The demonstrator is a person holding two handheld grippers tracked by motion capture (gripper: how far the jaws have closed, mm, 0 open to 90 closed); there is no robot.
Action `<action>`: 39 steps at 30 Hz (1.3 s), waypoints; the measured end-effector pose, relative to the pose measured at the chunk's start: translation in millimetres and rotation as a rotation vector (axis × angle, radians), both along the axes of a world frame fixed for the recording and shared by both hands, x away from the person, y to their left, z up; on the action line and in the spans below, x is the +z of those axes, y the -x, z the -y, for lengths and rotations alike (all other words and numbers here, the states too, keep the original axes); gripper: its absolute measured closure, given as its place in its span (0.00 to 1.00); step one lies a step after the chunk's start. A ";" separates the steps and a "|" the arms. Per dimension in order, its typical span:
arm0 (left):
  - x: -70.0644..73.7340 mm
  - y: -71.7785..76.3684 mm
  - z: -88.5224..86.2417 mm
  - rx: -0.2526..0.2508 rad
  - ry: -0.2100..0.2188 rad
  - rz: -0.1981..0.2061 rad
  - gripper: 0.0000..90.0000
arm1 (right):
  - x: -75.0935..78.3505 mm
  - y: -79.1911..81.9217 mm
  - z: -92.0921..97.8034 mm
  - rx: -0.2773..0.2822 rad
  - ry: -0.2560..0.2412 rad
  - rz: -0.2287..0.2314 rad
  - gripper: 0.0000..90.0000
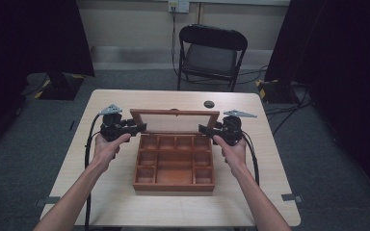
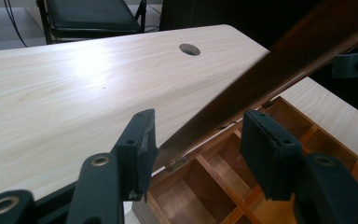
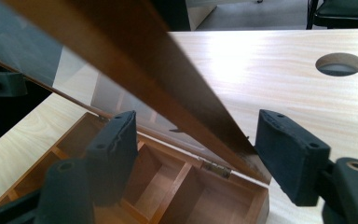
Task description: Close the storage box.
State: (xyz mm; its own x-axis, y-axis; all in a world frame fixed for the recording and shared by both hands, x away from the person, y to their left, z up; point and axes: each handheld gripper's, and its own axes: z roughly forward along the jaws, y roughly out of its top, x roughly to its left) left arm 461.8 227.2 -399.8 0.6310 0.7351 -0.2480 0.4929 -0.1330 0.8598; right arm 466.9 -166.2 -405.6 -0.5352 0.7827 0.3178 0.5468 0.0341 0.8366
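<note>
No legible text or labels anywhere

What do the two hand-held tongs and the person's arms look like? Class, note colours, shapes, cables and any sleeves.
Each of the tongs, left and right, is a black, blocky tool topped by a grey three-cornered plate. The two jaws end in flat, dark rectangular pads with small screw holes, on arms with brass-coloured rivets. Black cables trail back along the forearms. The forearms are bare, with no sleeves in view.

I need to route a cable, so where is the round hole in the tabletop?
In the high view the round hole sits near the table's far edge, slightly right of centre, just beyond the wooden box's raised lid and short of the black chair.
</note>
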 end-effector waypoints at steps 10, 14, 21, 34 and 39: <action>1.2 6.1 4.2 -0.018 -0.029 -0.008 0.37 | -1.0 8.6 0.6 0.016 0.034 0.004 0.29; -1.2 9.9 3.5 -0.024 -0.030 -0.018 0.36 | -3.6 12.9 1.7 0.021 0.021 -0.021 0.28; -1.4 14.4 4.2 -0.033 -0.042 -0.024 0.36 | 1.1 22.3 2.8 0.025 0.024 -0.027 0.29; -3.4 18.9 2.5 -0.049 -0.006 -0.042 0.30 | 0.1 33.2 4.8 0.026 0.001 -0.019 0.28; -5.6 18.4 2.7 -0.057 -0.014 -0.048 0.29 | 1.1 35.2 3.7 0.032 0.008 -0.026 0.27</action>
